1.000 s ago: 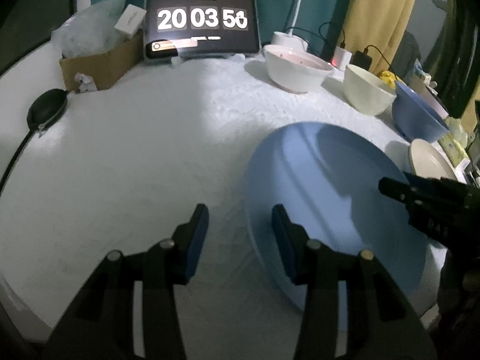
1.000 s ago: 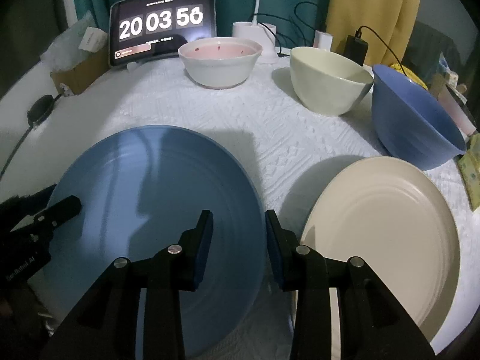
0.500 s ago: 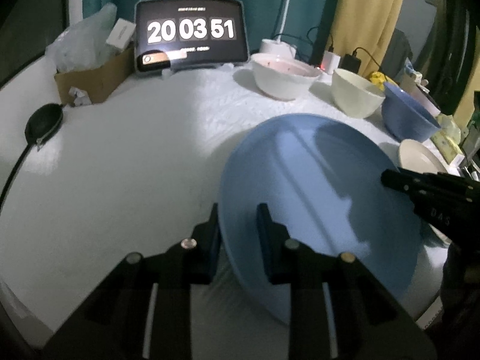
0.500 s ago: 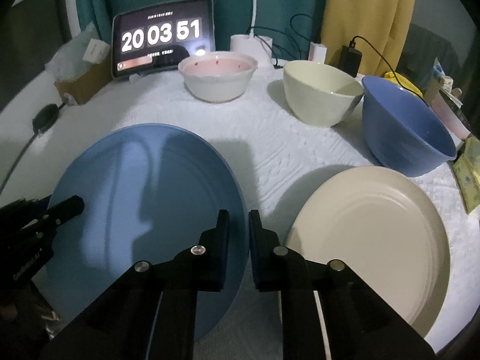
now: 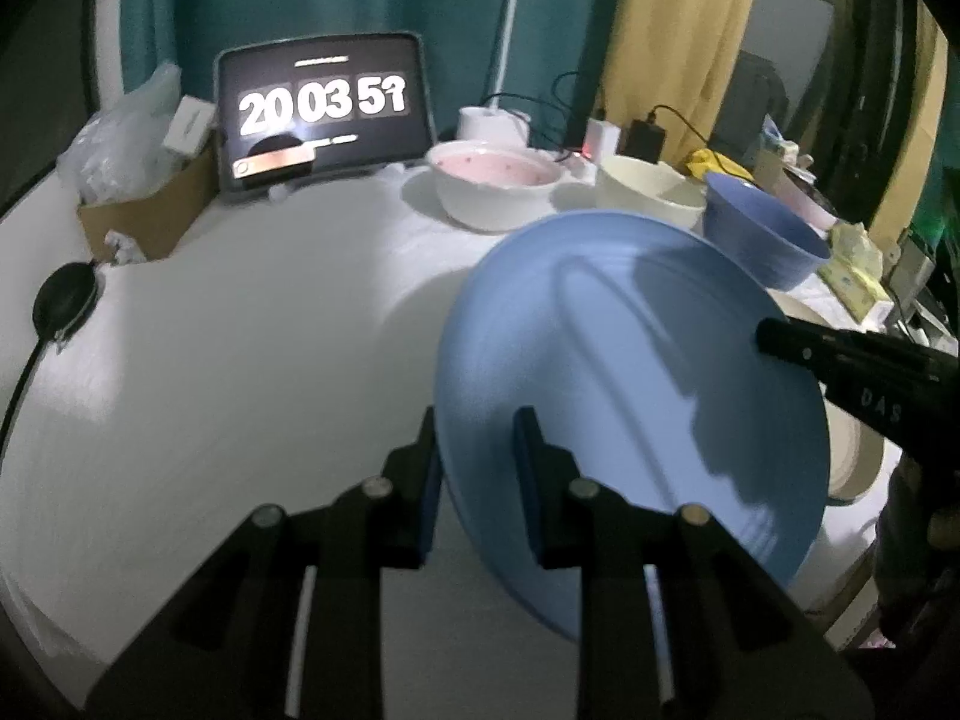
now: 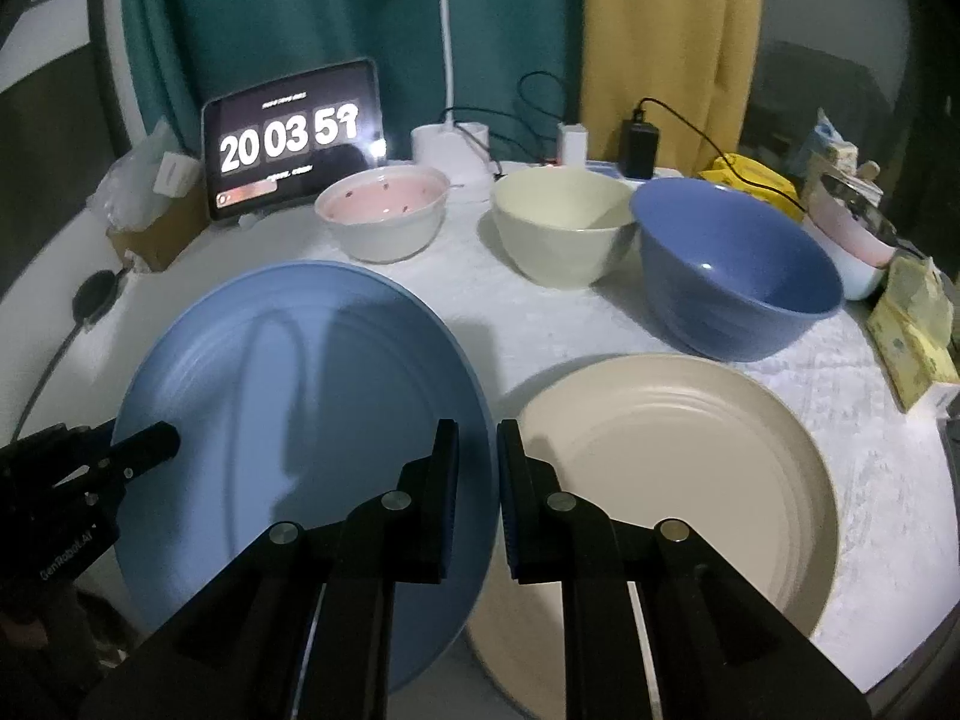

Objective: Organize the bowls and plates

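A large blue plate (image 5: 630,384) (image 6: 300,396) is held off the white table, tilted. My left gripper (image 5: 477,468) is shut on its left rim. My right gripper (image 6: 477,480) is shut on its right rim. Each gripper shows in the other's view, the right one in the left wrist view (image 5: 840,360) and the left one in the right wrist view (image 6: 108,456). A cream plate (image 6: 672,480) lies on the table just right of the blue plate, partly under it. A pink-lined bowl (image 6: 384,216), a cream bowl (image 6: 564,228) and a blue bowl (image 6: 732,270) stand in a row behind.
A tablet clock (image 6: 288,138) and a lamp base (image 6: 450,144) stand at the back. A cardboard box (image 5: 144,204) with bags sits at the back left, a black round object with a cable (image 5: 63,300) at the left. Chargers, yellow packets (image 6: 912,324) and clutter crowd the right edge.
Both grippers closed on the blue plate's opposite rims and lifted it off the table, tilting it and bringing it over the edge of the cream plate.
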The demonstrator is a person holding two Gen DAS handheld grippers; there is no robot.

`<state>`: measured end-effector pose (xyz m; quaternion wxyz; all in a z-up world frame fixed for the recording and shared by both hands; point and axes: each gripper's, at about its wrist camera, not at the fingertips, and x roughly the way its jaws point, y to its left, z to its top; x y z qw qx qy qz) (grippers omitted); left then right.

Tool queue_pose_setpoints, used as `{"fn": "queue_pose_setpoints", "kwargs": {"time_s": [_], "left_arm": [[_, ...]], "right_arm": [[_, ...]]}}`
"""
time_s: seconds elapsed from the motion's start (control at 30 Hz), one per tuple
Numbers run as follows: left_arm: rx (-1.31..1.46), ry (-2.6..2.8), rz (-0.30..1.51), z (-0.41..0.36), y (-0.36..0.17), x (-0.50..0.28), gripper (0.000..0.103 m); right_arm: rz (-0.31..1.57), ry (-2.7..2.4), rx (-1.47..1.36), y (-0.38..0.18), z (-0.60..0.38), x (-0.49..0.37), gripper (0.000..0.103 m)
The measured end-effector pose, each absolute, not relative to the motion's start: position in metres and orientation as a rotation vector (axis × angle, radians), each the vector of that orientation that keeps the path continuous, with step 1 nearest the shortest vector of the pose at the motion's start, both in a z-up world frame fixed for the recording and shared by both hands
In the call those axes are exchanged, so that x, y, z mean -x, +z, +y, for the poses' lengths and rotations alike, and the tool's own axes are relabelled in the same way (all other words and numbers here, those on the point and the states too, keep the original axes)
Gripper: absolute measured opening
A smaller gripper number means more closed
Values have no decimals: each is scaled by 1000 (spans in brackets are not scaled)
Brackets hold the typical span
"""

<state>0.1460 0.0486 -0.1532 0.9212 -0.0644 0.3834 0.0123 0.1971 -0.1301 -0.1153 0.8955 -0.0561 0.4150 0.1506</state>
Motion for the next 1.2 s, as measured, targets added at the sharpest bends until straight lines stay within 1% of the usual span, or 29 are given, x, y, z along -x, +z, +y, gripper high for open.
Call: {"fn": "queue_pose_setpoints", "kwargs": {"time_s": [0.6,0.77,1.2], "left_arm": [[32,-74,812,-26,-141,-165,23],[13,-96,822,-45,-142,-171,23],[-67,-141,821,-96,-145,-186,24]], "right_arm": [[844,237,10,-109,-210,-194,15],[845,212,-12,-111,-229,-194,17],[845,135,-55,-120,-276,-199,18]]}}
